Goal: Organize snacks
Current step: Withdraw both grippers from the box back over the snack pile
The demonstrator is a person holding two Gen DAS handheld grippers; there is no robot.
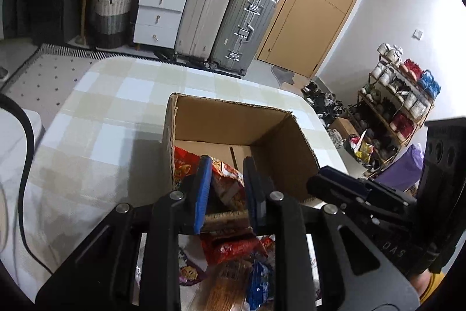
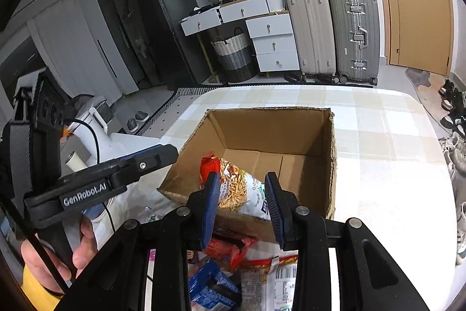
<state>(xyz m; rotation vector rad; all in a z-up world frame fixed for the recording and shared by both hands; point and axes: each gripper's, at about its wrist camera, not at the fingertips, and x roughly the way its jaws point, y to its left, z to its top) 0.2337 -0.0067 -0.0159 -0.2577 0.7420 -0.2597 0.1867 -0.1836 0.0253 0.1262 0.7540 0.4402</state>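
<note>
From the left wrist view, the left gripper tilts down over the near edge of the open cardboard box on the checked table. Its blue pads stand close together on a red snack packet, pinching it; the packet's far end reaches into the box's near left corner. More snack packets lie loose on the table under the gripper. At the right, the right gripper comes in alongside, angled the same way.

From the right wrist view, the right gripper also slants down at the box's near wall. Its pads stand a little apart with a noodle-stick snack bag caught between them, the bag's red top leaning into the box. Below lie a red packet, a blue packet and a white one. At the left, the left gripper juts toward the box, and a hand with a yellow cuff wraps its handle.
</note>
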